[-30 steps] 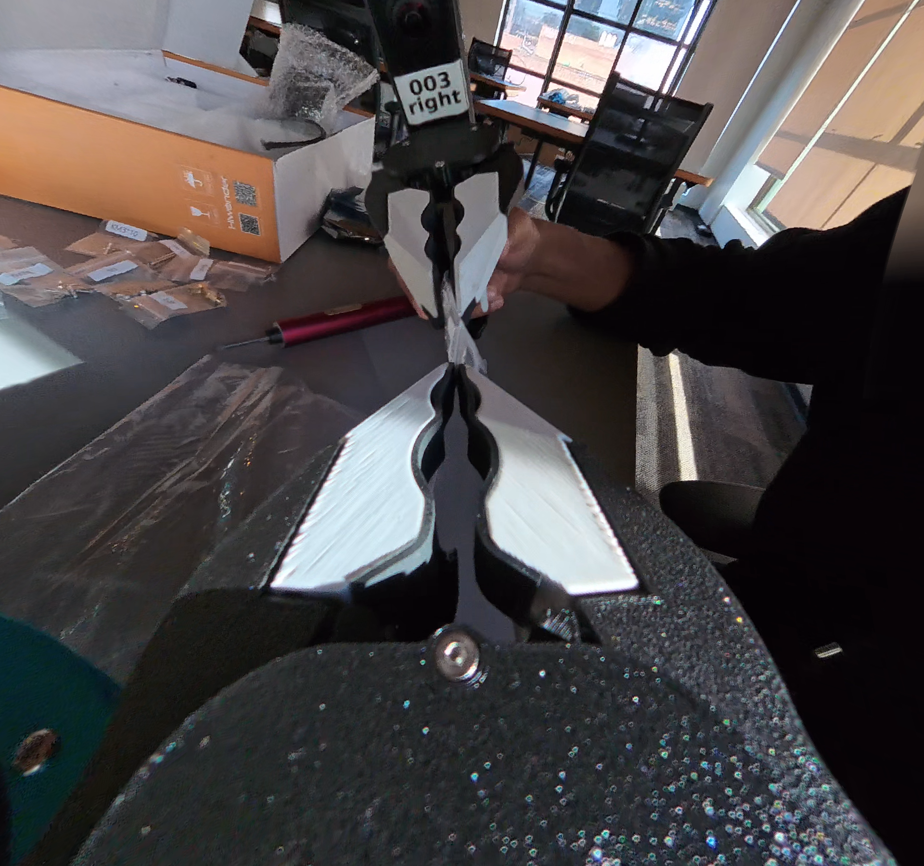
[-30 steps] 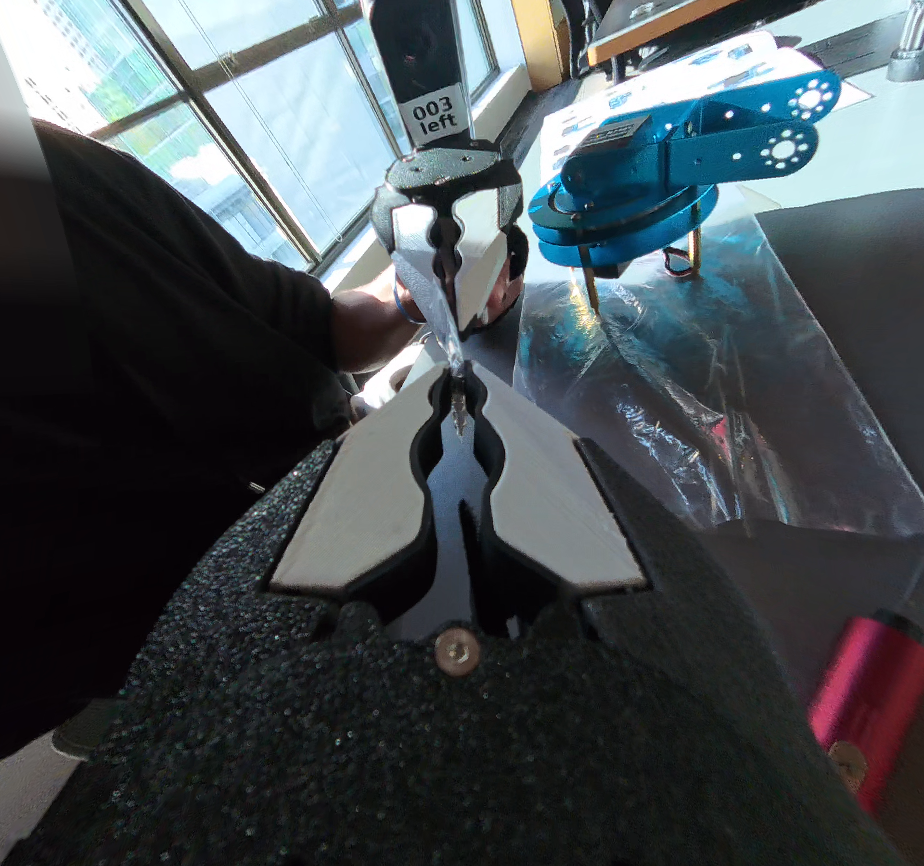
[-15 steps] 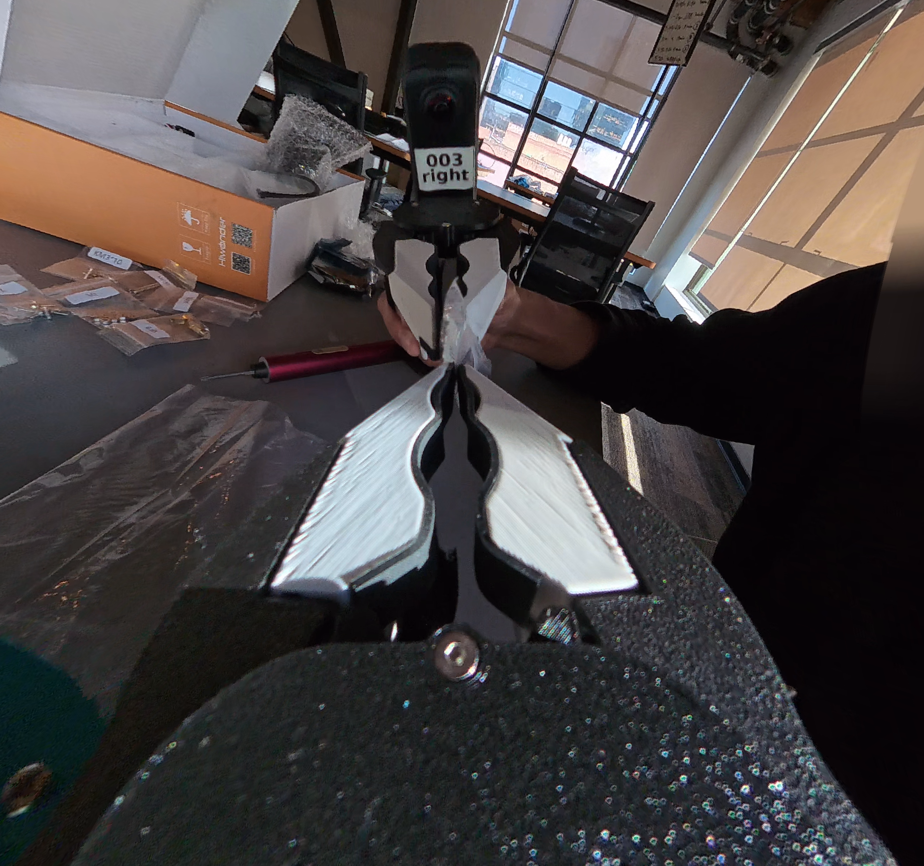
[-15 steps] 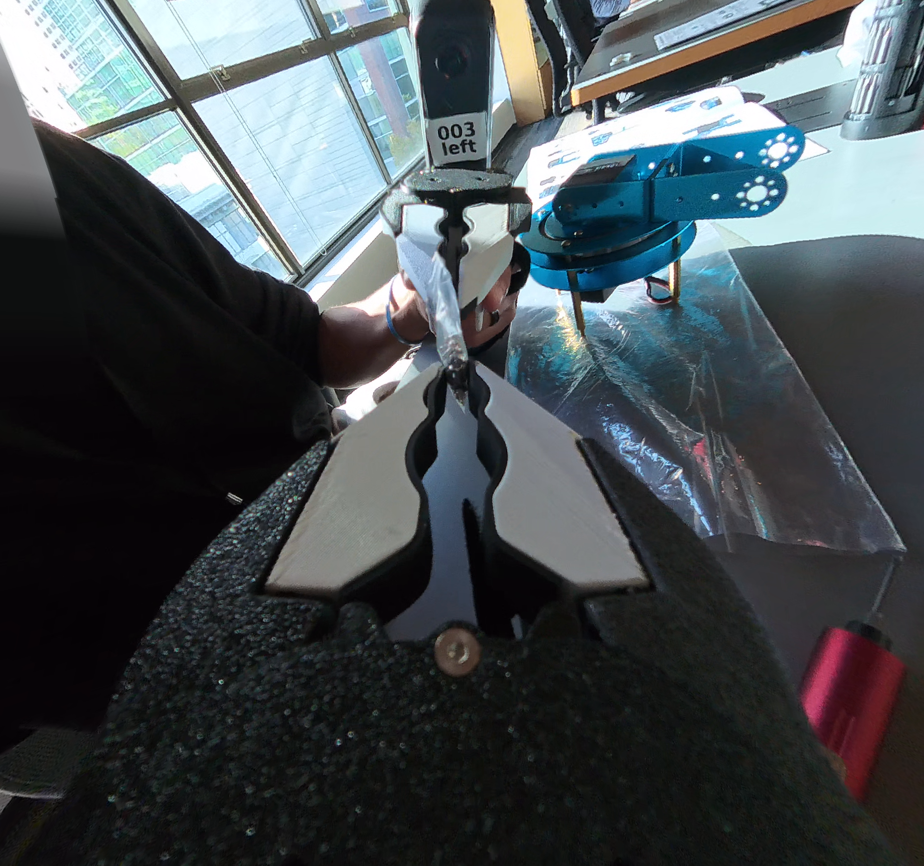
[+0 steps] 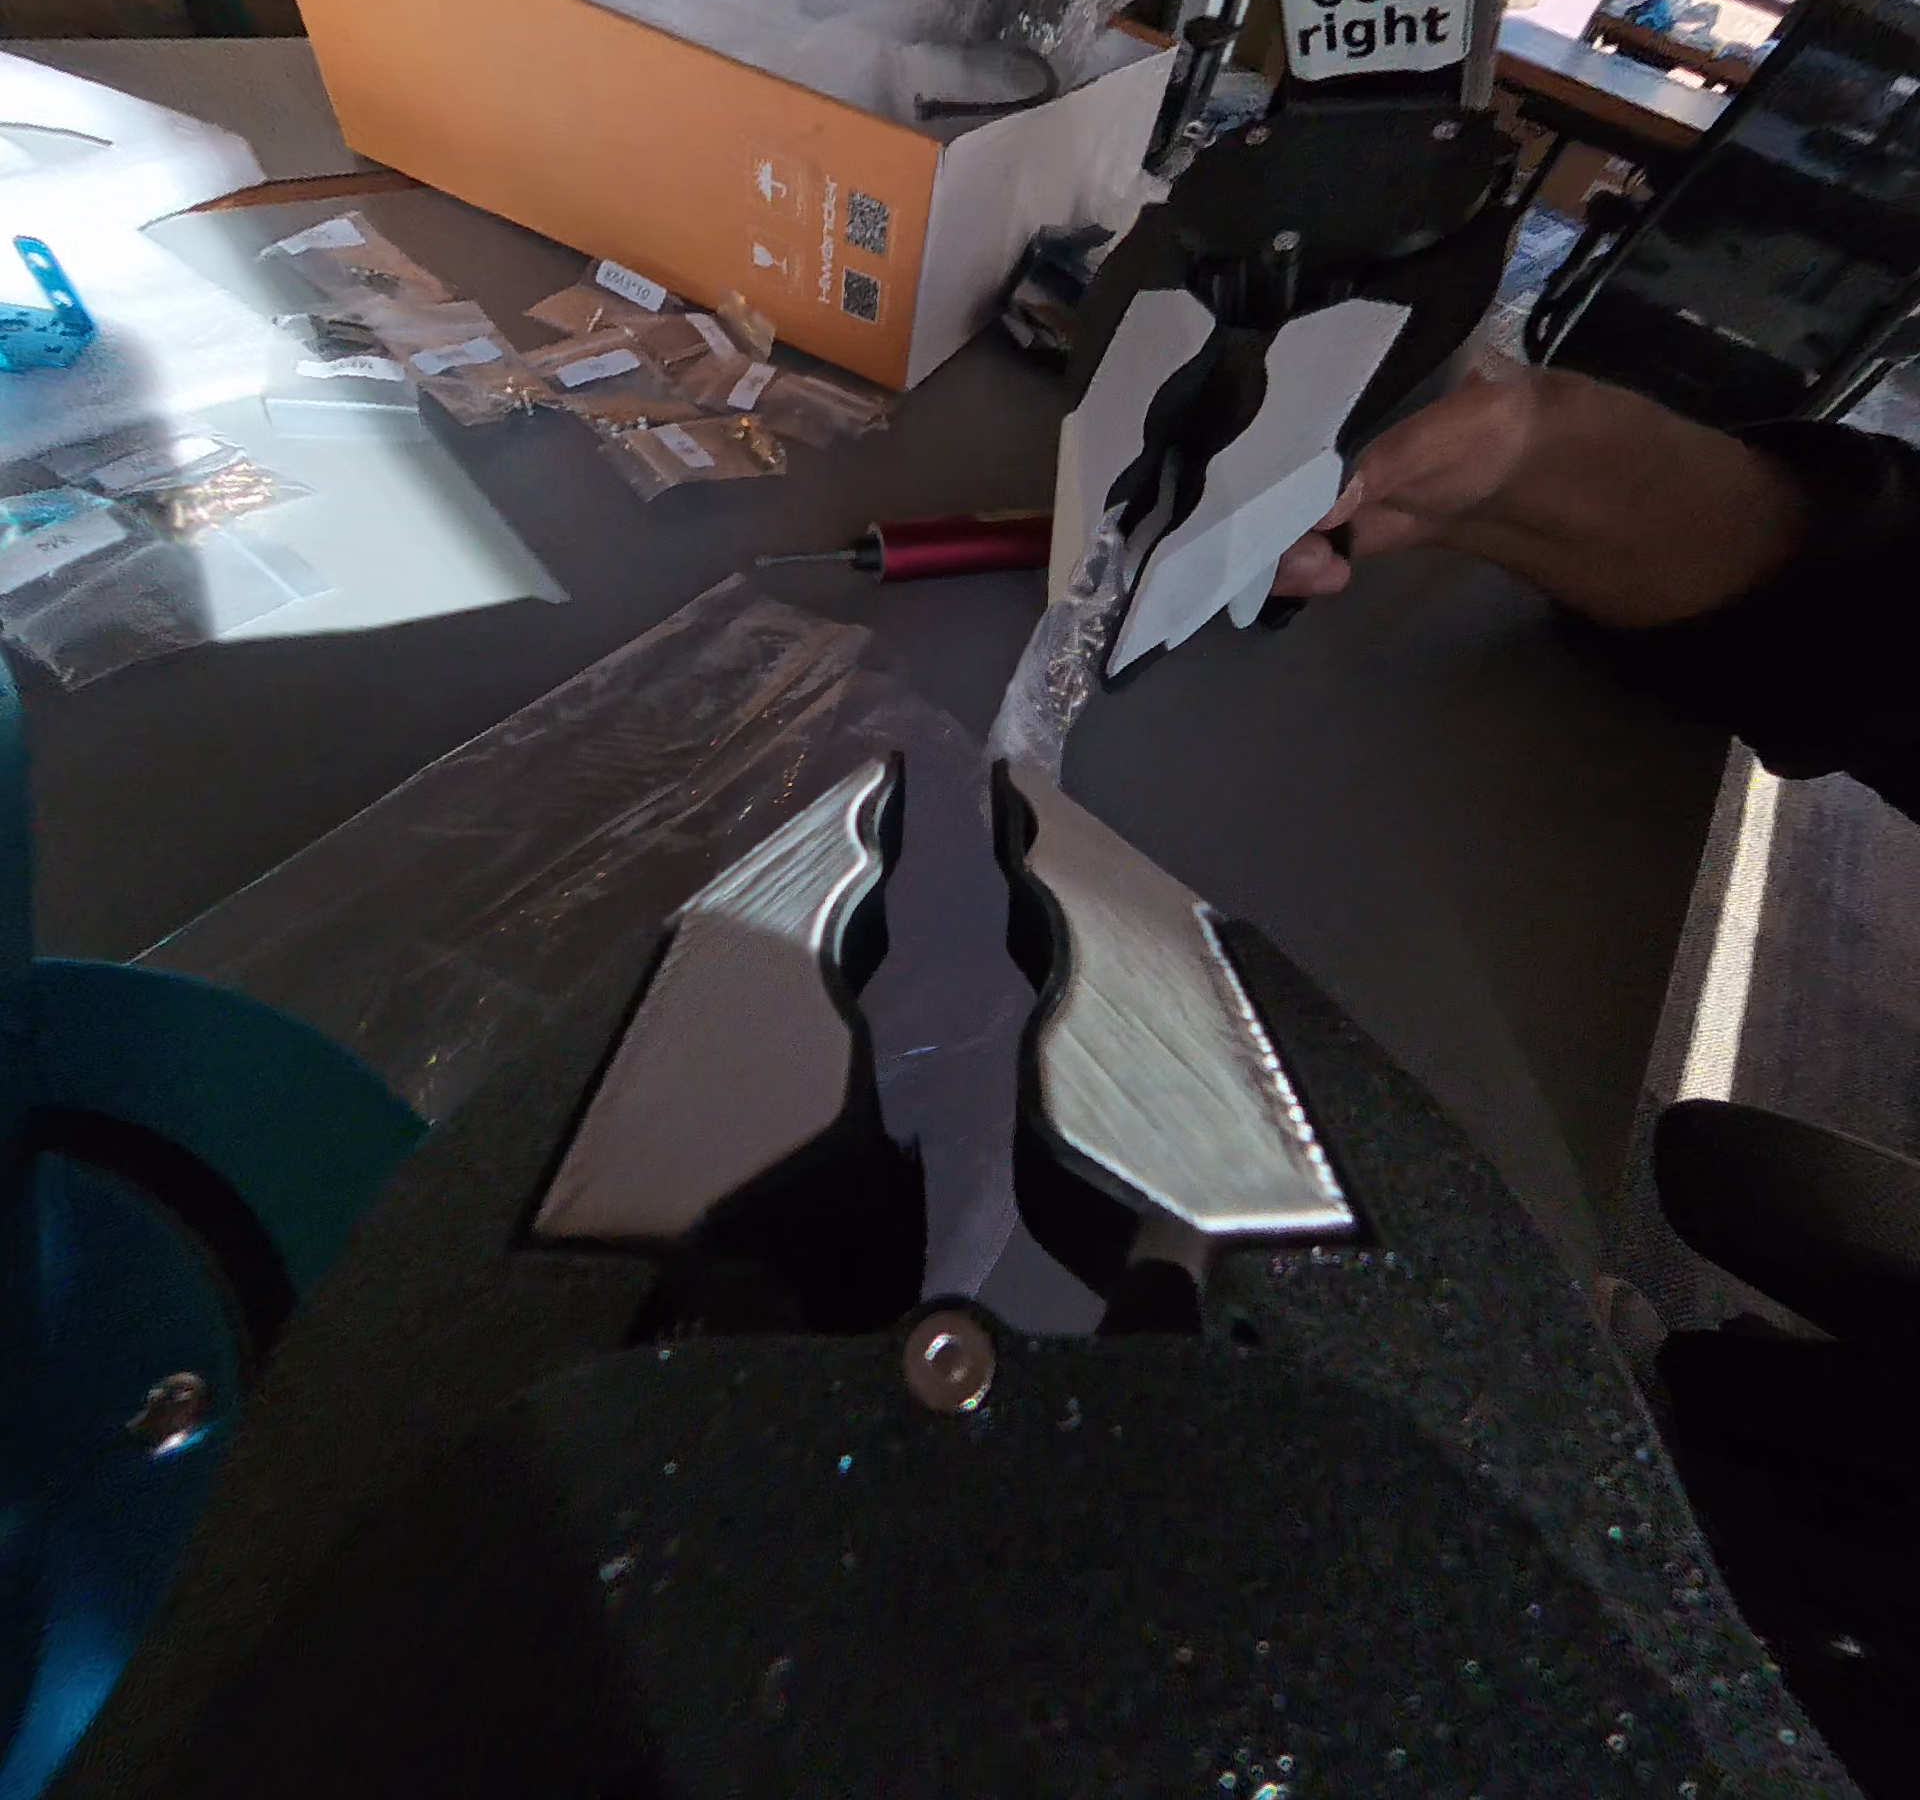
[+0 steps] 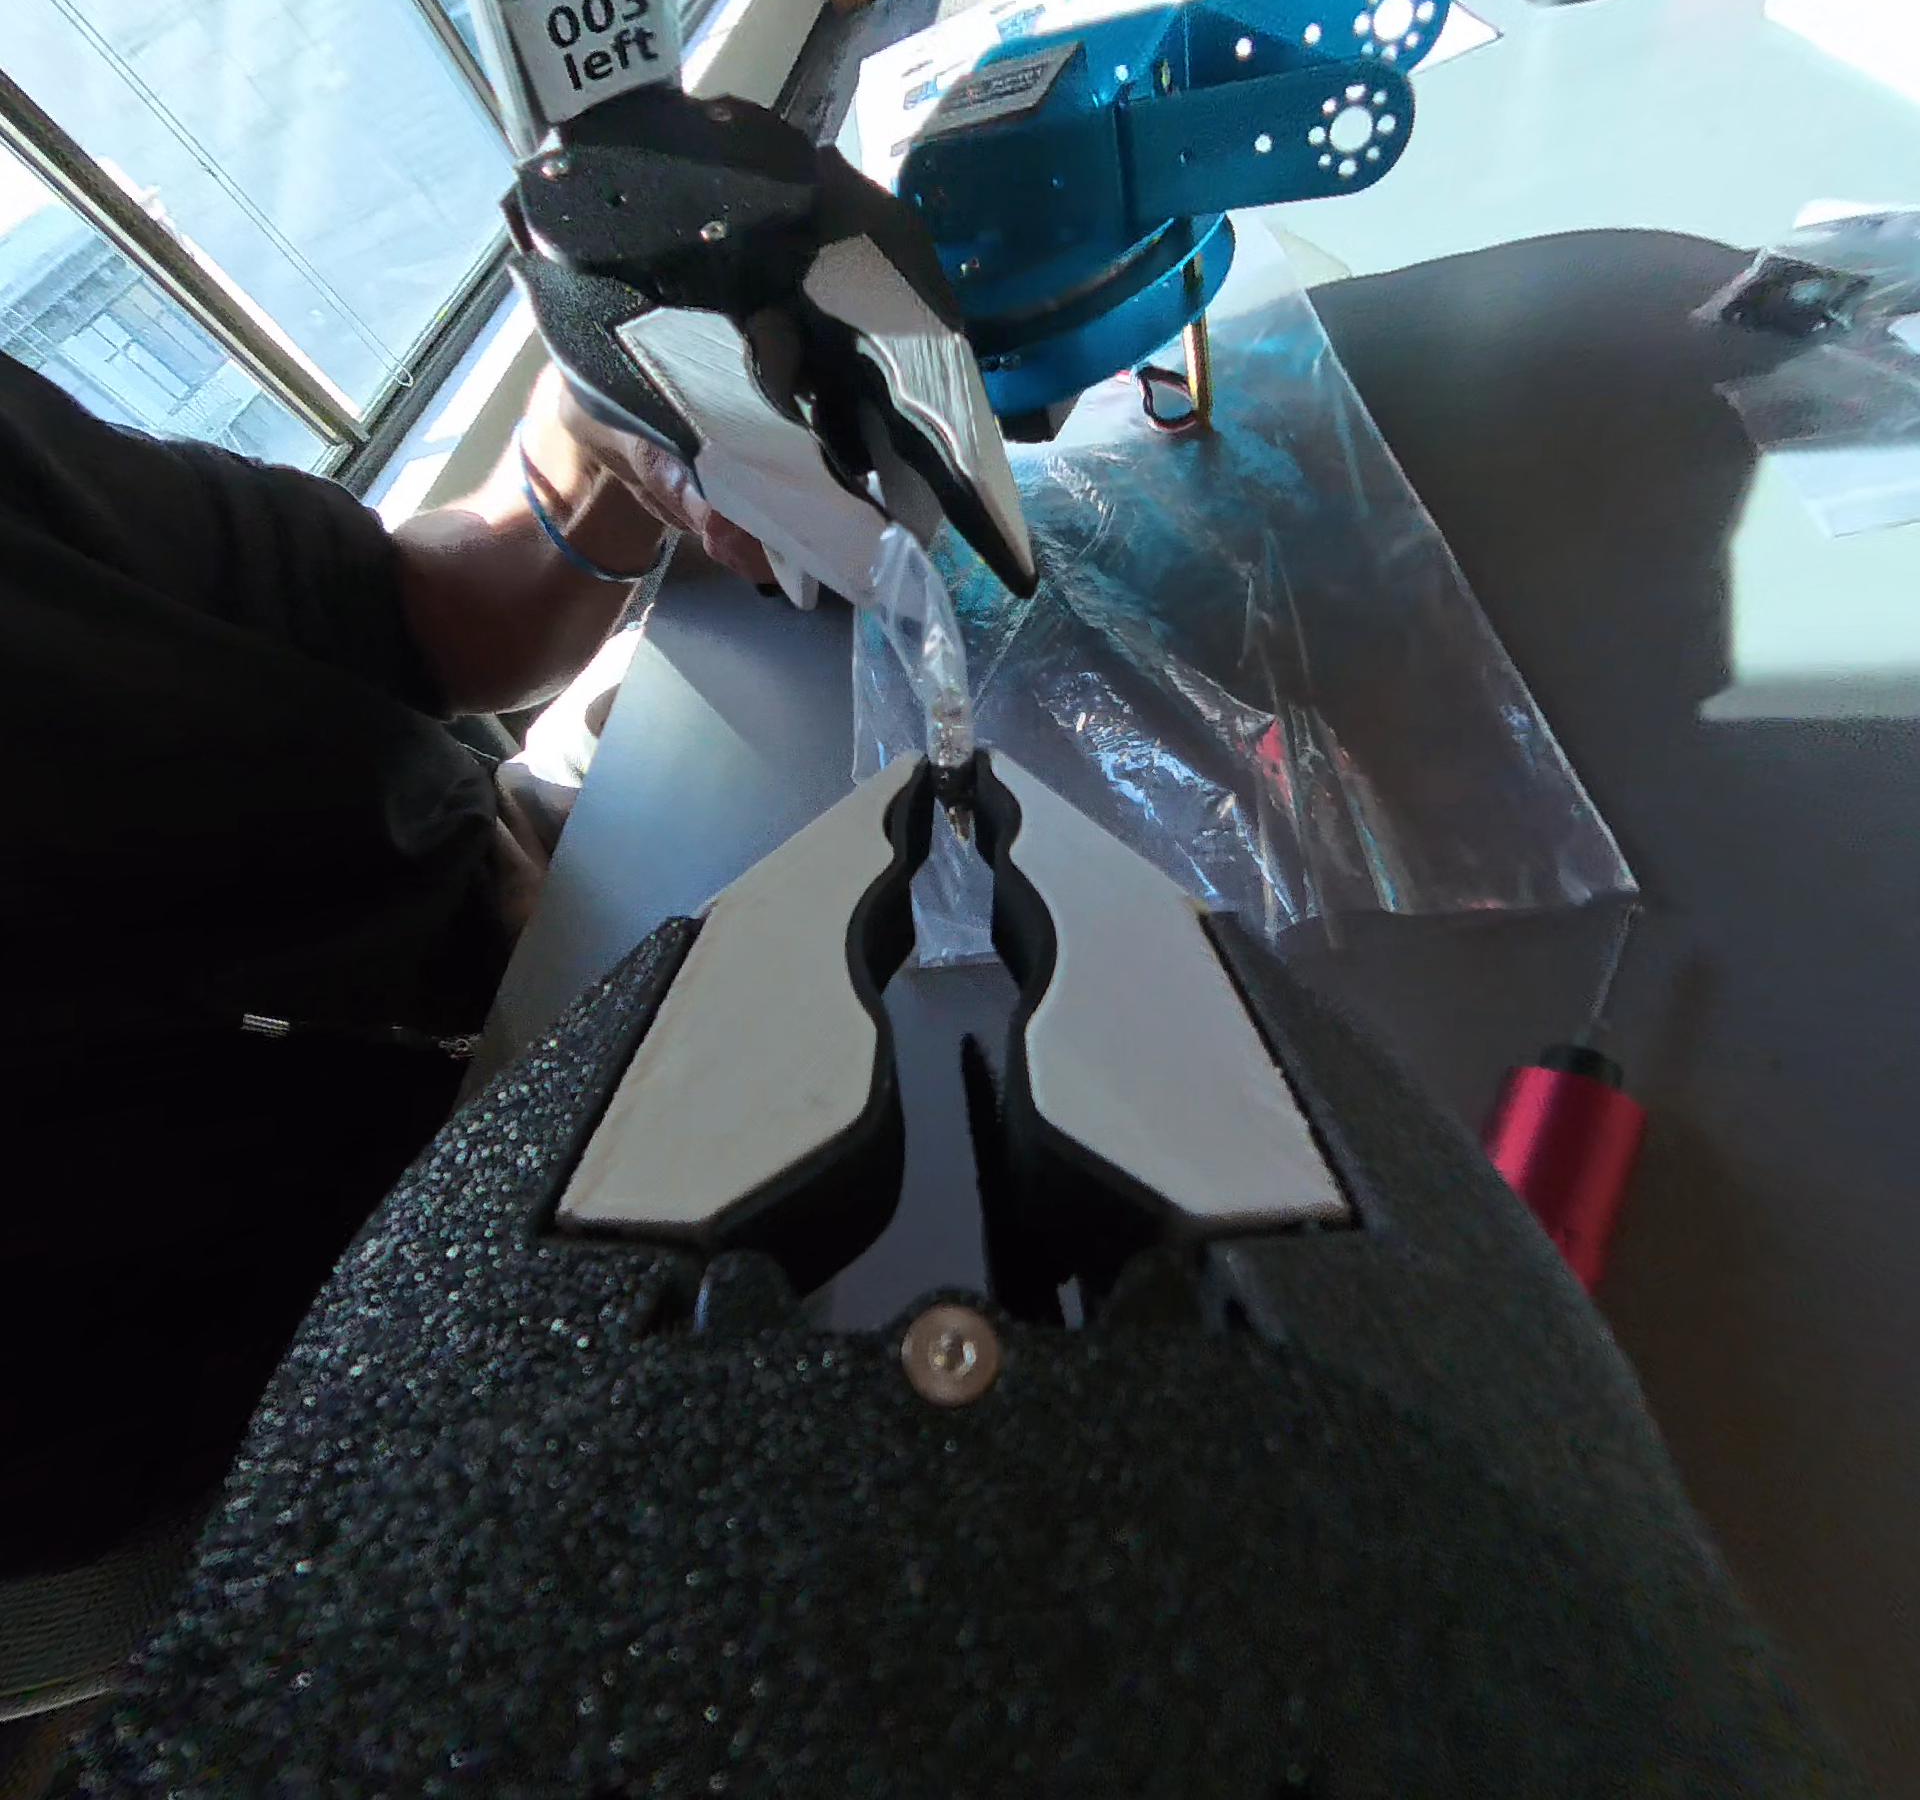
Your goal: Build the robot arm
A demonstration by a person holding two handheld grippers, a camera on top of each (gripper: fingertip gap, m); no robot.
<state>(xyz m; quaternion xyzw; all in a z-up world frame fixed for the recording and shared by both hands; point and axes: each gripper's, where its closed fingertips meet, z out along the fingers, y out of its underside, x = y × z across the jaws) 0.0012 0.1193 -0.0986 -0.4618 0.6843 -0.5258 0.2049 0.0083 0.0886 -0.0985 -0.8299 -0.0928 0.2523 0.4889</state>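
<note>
My right gripper point(image 6: 954, 768) is shut on one end of a small clear plastic bag point(image 6: 930, 649) with small metal parts inside. The bag stretches from its tips towards my left gripper point(image 6: 909, 576), whose fingers stand apart around the bag's far end without pressing on it. In the left wrist view, my left gripper point(image 5: 945, 768) is open with nothing between its pads. There the bag point(image 5: 1060, 649) hangs from the right gripper point(image 5: 1096, 607), and its loose end brushes my right fingertip point(image 5: 1006, 784). Both grippers hover above the dark table point(image 5: 1351, 815).
A large clear plastic sheet point(image 6: 1299, 670) lies on the table under a blue servo assembly point(image 6: 1143, 150). A red screwdriver point(image 5: 945, 545) lies beyond the sheet. An open orange box point(image 5: 623, 119) and several small parts bags point(image 5: 623, 379) are at the far left. The tips of one gripper are about 4 centimeters away from the tips of the other.
My left gripper was shut on the bag's end and has opened, letting it go. My right gripper keeps its hold. Both grippers have tilted down towards the table.
</note>
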